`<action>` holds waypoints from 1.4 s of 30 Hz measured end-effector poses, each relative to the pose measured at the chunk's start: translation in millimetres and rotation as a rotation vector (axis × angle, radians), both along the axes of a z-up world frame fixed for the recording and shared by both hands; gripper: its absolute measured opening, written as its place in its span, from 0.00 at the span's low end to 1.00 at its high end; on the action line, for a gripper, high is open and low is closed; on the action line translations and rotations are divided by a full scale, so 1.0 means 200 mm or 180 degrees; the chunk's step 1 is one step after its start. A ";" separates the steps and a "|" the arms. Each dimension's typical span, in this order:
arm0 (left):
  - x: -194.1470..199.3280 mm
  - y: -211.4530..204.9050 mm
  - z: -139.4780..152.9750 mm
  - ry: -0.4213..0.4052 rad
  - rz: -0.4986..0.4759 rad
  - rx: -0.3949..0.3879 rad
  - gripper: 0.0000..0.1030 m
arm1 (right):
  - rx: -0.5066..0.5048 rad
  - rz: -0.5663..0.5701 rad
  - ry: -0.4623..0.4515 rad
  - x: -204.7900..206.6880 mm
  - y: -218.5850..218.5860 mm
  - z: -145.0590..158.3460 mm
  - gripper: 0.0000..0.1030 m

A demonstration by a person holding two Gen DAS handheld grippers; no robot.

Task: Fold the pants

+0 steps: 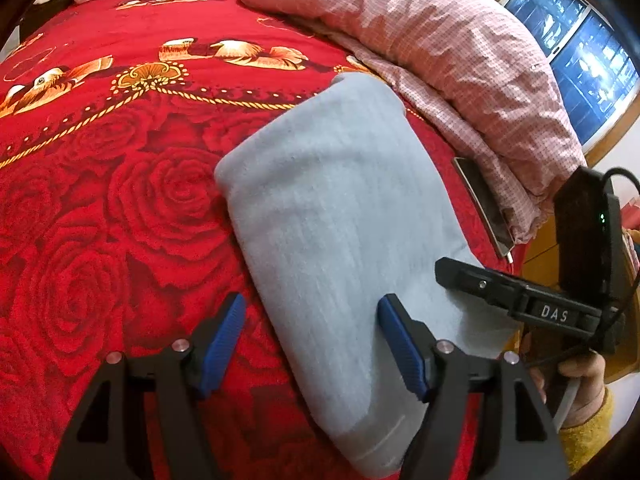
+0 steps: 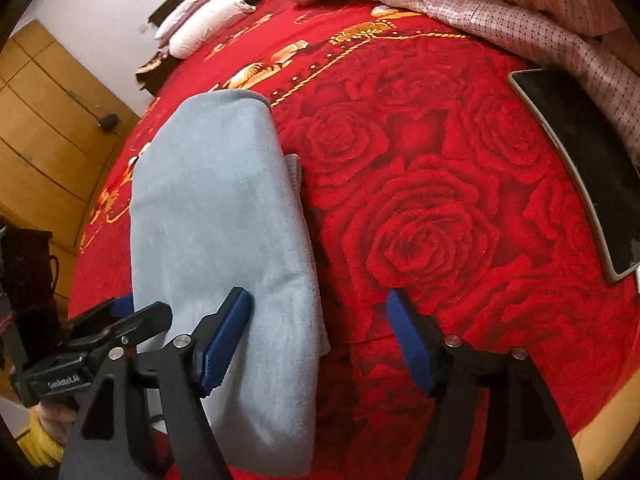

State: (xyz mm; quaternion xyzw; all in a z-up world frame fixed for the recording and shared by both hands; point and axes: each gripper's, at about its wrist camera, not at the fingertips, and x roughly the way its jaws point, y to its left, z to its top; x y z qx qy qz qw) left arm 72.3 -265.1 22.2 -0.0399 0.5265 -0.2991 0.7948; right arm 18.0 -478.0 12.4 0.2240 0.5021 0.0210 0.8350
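Red rose blanket [image 1: 120, 220] bears folded grey pants [image 1: 340, 220]; near end cut off.

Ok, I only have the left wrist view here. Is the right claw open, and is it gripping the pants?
Observer: Open, gripping nothing. The right claw has one finger over the pants and the other over the red blanket.
Operator: Is the fold's right edge tidy?
Observer: Not quite. An under layer sticks out past the top layer near the far end.
Operator: And that dark thing by the quilt?
Observer: A flat dark slab, likely a phone, lying on the blanket apart from the pants.
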 end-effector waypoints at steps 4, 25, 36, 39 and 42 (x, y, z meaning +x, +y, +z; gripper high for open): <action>0.00 -0.01 0.00 -0.0025 0.0010 0.0022 0.72 | 0.0095 0.0102 0.0007 -0.02 0.05 0.01 0.69; 0.03 -0.03 0.00 -0.0052 -0.0053 -0.0090 0.62 | 0.0354 0.0081 -0.0326 -0.02 0.05 -0.01 0.41; -0.02 0.01 0.08 -0.0150 -0.0064 -0.0192 0.36 | -0.0166 0.0071 -0.0585 -0.11 0.20 0.14 0.30; -0.04 0.02 0.11 -0.0173 -0.0068 -0.0239 0.34 | -0.0234 0.0068 -0.0670 -0.15 0.23 0.20 0.30; -0.05 0.05 0.14 -0.0195 -0.0032 -0.0269 0.31 | -0.0215 0.0072 -0.0714 -0.18 0.25 0.24 0.28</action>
